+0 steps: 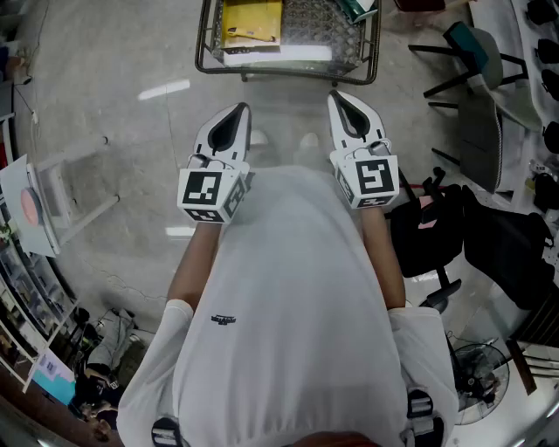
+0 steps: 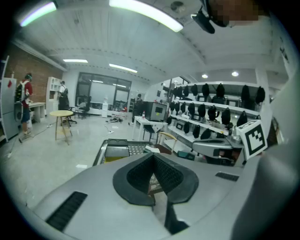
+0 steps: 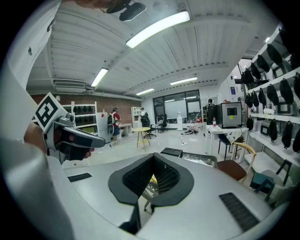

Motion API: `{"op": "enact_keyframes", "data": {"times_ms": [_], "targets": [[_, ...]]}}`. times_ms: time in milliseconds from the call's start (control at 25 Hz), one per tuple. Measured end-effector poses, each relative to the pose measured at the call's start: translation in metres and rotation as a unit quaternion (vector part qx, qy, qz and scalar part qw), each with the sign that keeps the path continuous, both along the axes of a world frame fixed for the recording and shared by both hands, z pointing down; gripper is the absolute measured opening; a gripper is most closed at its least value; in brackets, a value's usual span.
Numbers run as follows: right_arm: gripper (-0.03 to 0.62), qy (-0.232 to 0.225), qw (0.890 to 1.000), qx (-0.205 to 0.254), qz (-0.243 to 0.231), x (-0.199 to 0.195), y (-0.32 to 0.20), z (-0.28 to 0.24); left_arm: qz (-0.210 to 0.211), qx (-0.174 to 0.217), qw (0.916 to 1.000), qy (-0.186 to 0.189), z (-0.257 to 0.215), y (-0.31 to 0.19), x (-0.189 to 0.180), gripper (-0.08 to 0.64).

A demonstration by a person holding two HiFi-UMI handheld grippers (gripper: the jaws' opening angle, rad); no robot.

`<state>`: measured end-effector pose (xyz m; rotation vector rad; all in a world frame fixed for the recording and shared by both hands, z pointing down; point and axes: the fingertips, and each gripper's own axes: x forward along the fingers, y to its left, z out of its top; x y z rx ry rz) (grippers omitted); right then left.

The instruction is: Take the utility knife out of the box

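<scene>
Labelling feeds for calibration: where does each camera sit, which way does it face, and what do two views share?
Head view: on the person's head, looking steeply down at left tool, right tool, wire basket; shirt, forearms show.
Left gripper view: on the left tool, along its shut jaws toward the basket; right tool at right.
Right gripper view: on the right tool, along its shut jaws; left tool at left.
Shared: head and left gripper views show the basket.

A box lies inside the wire basket ahead, with a chair to its right.
</scene>
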<state>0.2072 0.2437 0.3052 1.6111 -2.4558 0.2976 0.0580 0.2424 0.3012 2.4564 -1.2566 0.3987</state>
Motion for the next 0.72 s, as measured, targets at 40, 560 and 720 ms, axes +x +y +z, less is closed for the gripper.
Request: {"op": "enact_keyframes", "data": {"times_ms": [40,560,720], "targets": [[-0.005,0.003,1.000,0.001,-0.006,0.003,0.003,-0.001,-0.008,0.003,0.9999,0.006,-0.003,0.003,0.005,0.000],[-0.005,-0.048,0.995,0.007,-0.090,-0.009,0.024,0.001,-0.084,0.015,0.9960,0.027,-0.014,0.031,0.011,0.000],[-0.005,-0.052,0.993,-0.007,-0.102,-0.017,0.015,0.009,-0.104,-0.003,0.9943,0.024,-0.007,0.026,-0.003,-0.001]]}}
